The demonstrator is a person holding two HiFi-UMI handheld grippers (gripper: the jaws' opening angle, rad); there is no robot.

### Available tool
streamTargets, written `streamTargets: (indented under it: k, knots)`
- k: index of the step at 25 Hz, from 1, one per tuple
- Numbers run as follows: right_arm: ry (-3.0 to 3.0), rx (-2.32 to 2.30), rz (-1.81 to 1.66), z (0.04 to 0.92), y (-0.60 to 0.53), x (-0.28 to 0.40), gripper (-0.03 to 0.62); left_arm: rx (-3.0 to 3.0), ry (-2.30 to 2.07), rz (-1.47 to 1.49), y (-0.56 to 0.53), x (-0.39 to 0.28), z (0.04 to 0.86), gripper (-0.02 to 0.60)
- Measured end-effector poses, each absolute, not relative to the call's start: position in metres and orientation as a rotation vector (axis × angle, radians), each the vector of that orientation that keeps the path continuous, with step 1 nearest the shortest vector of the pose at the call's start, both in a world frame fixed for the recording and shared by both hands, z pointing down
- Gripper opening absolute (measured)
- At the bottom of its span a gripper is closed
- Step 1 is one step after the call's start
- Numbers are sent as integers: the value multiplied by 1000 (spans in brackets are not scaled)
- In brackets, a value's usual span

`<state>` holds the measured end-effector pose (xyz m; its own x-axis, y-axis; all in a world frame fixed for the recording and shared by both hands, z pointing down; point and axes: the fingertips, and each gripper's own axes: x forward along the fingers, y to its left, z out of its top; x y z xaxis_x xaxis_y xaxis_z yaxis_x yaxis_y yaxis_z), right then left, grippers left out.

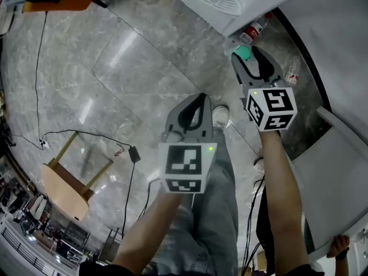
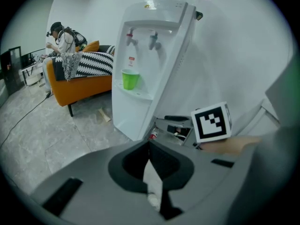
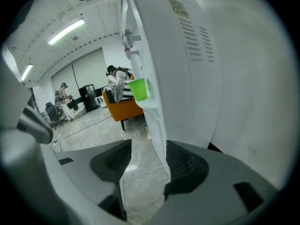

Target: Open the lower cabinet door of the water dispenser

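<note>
The white water dispenser [image 2: 152, 64] stands against the wall with a green cup [image 2: 131, 78] on its drip shelf. Its lower door [image 2: 131, 118] lies flush with the front. In the head view my right gripper [image 1: 253, 53] is down beside the dispenser's base [image 1: 230, 10]. In its own view the right gripper [image 3: 147, 149] is open, and the dispenser's front corner [image 3: 157, 125] runs down just beyond the gap, with neither pad pressing on it. My left gripper [image 1: 200, 99] hangs lower over the floor with its jaws together and nothing held [image 2: 152, 158].
A red-labelled bottle [image 1: 251, 32] and a clear one [image 1: 292, 71] lie by the dispenser's base. A white panel [image 1: 339, 177] leans at the right. A wooden stool [image 1: 69, 183] and a black cable [image 1: 131, 171] are on the floor at the left. An orange sofa [image 2: 84, 81] stands behind.
</note>
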<state>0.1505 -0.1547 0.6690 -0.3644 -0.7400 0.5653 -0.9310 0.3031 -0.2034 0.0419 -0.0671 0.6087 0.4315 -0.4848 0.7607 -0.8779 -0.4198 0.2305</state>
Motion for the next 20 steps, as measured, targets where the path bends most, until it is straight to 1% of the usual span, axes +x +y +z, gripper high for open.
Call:
streamTargets:
  k: [11, 14, 17, 20]
  knots:
    - [-2130, 1344, 547, 699, -199, 158, 233, 2049, -1136, 818, -65, 32, 613, 11]
    - [-2109, 1347, 553, 706, -209, 161, 243, 2041, -1141, 824, -65, 26, 616, 11]
    - [-2060, 1324, 514, 712, -216, 166, 268, 2033, -1144, 828, -66, 22, 618, 11]
    - [-2027, 1283, 484, 720, -218, 167, 268, 2027, -1143, 829, -67, 21, 621, 12]
